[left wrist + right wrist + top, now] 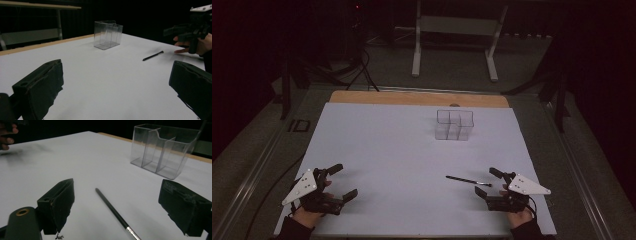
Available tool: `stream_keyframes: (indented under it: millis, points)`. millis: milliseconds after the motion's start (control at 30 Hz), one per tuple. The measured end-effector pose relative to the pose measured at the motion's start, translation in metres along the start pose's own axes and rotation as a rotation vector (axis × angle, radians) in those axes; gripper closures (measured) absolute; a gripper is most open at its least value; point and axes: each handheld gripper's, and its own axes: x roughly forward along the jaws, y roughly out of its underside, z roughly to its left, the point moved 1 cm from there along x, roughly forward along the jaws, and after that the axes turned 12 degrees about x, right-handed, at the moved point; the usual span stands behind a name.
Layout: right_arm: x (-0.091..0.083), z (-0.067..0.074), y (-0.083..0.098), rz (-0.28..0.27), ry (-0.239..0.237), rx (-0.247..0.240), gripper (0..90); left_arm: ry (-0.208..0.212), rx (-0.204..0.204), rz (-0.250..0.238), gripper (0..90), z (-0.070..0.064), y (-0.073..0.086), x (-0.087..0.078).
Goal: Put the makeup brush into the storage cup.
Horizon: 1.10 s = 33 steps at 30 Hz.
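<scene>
A thin black pen with a silver tip (468, 180) lies on the white table top (402, 155), front right. My right gripper (488, 183) stands open just right of its silver end, jaws apart on either side of it without touching. In the right gripper view the pen (112, 208) runs between the two black jaws of the right gripper (118, 186). My left gripper (343, 182) rests open at the front left with nothing between its jaws. In its own view the left gripper (117, 67) faces the pen (153, 55) and the right gripper (190, 30).
A clear plastic organizer with several compartments (454, 125) stands upright and empty toward the back of the table, right of centre; it also appears as the organizer (108, 34) and the organizer (162, 147). A wooden strip (412, 97) edges the far side. A metal frame (457, 30) stands beyond.
</scene>
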Motion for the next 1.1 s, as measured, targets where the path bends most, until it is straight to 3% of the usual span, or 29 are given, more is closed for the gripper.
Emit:
stream_keyframes:
  millis: [233, 500, 567, 633, 700, 767, 900, 1100]
  points:
    - [0.0, -0.002, 0.001, 0.003, 0.005, 0.014, 13.3, -0.009, -0.022, 0.001, 0.5, 0.003, 0.001, 0.0]
    - [0.004, -0.004, 0.003, 0.067, 0.044, 0.01, 13.6, -0.018, -0.016, 0.009, 0.5, 0.002, 0.0, 0.0]
    - [0.008, -0.006, 0.004, 0.111, 0.085, 0.01, 13.5, -0.01, -0.014, 0.015, 0.5, 0.001, 0.0, 0.001]
    - [0.01, -0.006, 0.004, 0.143, 0.084, -0.002, 13.5, -0.004, -0.005, 0.02, 0.5, 0.0, 0.0, 0.002]
    - [0.011, -0.006, 0.002, 0.175, 0.109, -0.044, 13.6, 0.003, 0.003, 0.022, 0.5, -0.002, -0.001, 0.002]
    - [0.012, -0.007, 0.002, 0.22, 0.107, -0.086, 13.7, 0.006, 0.003, 0.021, 0.5, -0.002, -0.001, 0.002]
    - [0.014, -0.013, 0.0, 0.31, 0.11, -0.111, 13.7, 0.009, -0.012, 0.014, 0.5, -0.001, -0.001, 0.002]
    - [0.021, -0.016, -0.005, 0.524, 0.089, -0.195, 13.9, 0.013, -0.005, 0.02, 0.5, -0.002, -0.001, 0.003]
